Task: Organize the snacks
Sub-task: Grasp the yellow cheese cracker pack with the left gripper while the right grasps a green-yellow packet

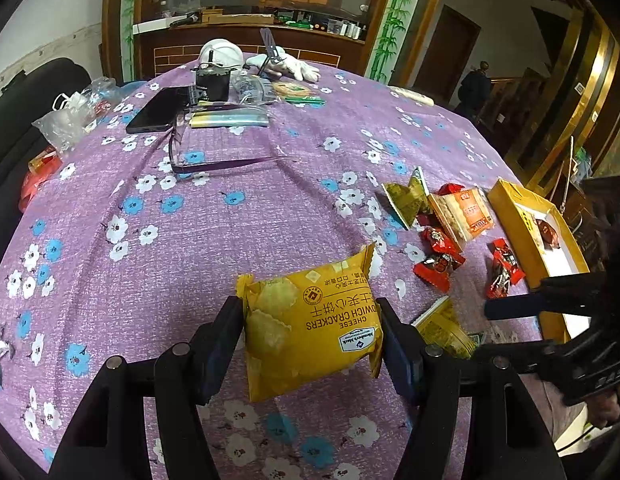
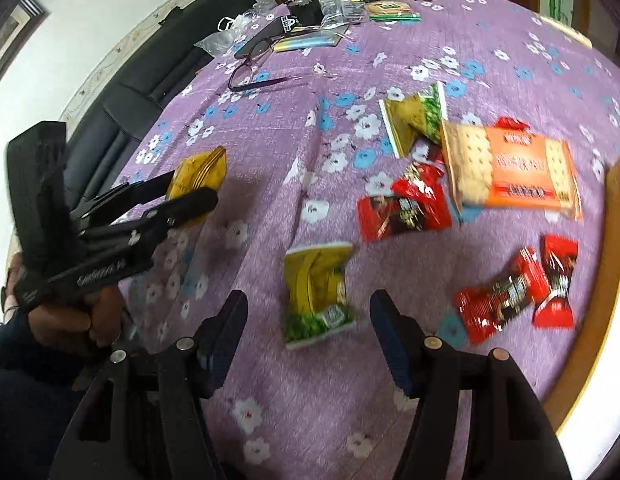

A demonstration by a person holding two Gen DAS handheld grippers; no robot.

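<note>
Left wrist view: the yellow cracker packet (image 1: 310, 326) sits pinched between the two jaws of the left gripper (image 1: 310, 344), lifted clear of the purple flowered tablecloth (image 1: 230, 216), probably so it can be carried across to the yellow box (image 1: 510, 216) at the table's right edge. The right gripper (image 2: 308, 344) hangs with its jaws spread and nothing between them, just above a small green-and-yellow sachet (image 2: 316, 292) lying flat on the cloth, likely its next pick. Between the held packet and the box lie loose red candies (image 1: 440, 256), an orange biscuit pack (image 1: 466, 212) and another sachet (image 1: 406, 198), so the path is cluttered. Farther back are glasses (image 1: 182, 152), a phone (image 1: 158, 110) and white gloves (image 1: 294, 64), well apart from the snacks.
</note>
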